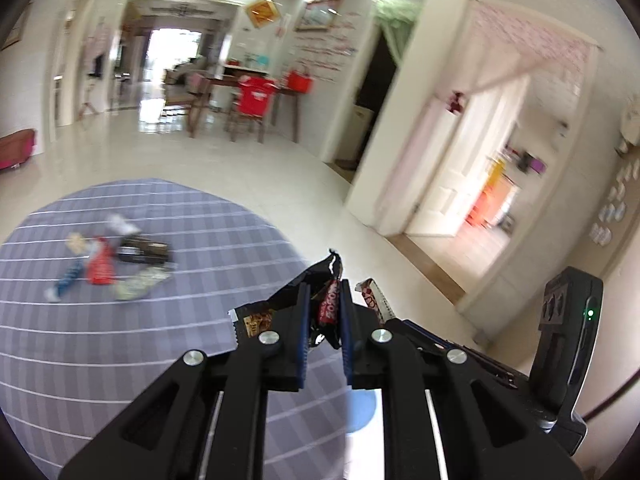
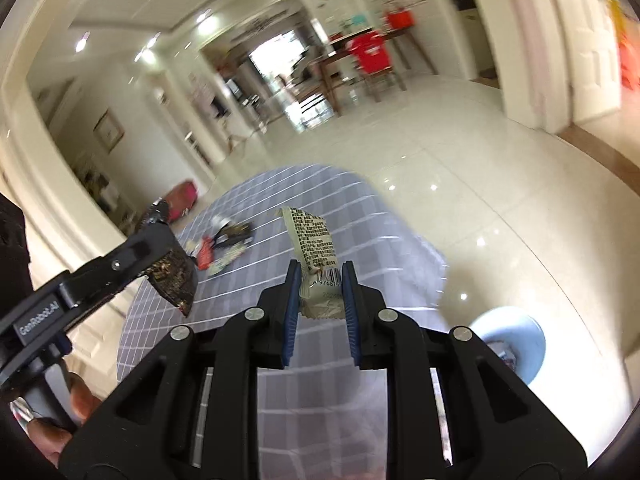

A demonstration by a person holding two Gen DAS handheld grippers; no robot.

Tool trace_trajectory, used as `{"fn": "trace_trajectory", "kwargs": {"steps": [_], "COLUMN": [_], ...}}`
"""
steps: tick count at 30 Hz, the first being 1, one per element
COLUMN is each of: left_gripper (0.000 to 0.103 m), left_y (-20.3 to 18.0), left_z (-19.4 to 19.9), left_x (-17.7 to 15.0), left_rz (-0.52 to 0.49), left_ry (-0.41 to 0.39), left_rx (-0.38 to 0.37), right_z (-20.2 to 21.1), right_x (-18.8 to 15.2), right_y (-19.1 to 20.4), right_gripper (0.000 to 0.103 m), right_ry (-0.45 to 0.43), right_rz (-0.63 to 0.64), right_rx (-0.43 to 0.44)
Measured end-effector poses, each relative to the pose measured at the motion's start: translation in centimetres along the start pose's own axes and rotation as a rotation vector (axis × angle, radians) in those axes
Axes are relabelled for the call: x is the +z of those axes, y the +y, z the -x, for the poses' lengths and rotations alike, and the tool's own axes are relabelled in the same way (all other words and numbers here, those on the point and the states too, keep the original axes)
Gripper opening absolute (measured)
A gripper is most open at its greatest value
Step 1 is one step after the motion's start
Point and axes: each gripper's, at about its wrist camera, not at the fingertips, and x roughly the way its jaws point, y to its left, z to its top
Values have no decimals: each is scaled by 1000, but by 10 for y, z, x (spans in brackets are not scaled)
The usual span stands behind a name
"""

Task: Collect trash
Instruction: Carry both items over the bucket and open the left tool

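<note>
My left gripper (image 1: 325, 300) is shut on a dark crumpled snack wrapper (image 1: 326, 310) with red print, held above the round table with the grey checked cloth (image 1: 120, 340). It also shows in the right wrist view (image 2: 160, 240) at the left, the dark wrapper (image 2: 174, 276) hanging from it. My right gripper (image 2: 320, 280) is shut on a beige wrapper (image 2: 314, 248) with black print and a barcode, held upright over the cloth. A pile of several wrappers (image 1: 108, 260) lies on the cloth and shows in the right wrist view (image 2: 224, 244) too.
A light blue bin (image 2: 516, 344) stands on the tiled floor (image 2: 460, 184) at the table's right; its rim shows in the left wrist view (image 1: 362, 410). A dining table with a red-covered chair (image 1: 254, 100) stands far back. A white door (image 1: 432, 168) is at the right.
</note>
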Motion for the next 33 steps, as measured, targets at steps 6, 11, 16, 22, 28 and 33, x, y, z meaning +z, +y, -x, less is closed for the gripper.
{"fn": "trace_trajectory", "kwargs": {"steps": [6,11,16,22,28,33], "left_gripper": [13,13,13,36,64,64], "left_y": [-72,-114,-145,-165,-158,-151], "left_z": [-56,-106,-157,-199,-213,-214], "left_x": [-15,-32,-45,-49,-59,-63], "left_rz": [-55,-97,-136,-133,-86,-95], "left_ry": [103,195,283,335,364,370], "left_rx": [-120,-185,-194,-136,-96,-52], "right_z": [52,77,91,95,87,77], "right_x": [-4,-11,-24,-34,-37,-38], "right_y": [-74,-125,-162,-194,-197,-191], "right_gripper": [21,21,21,21,21,21], "right_ry": [-72,-102,-131,-141,-115,-95], "right_rz": [-111,-183,-244,-302,-314,-313], "right_rx": [-77,-149,-210,-247,-249,-242]}}
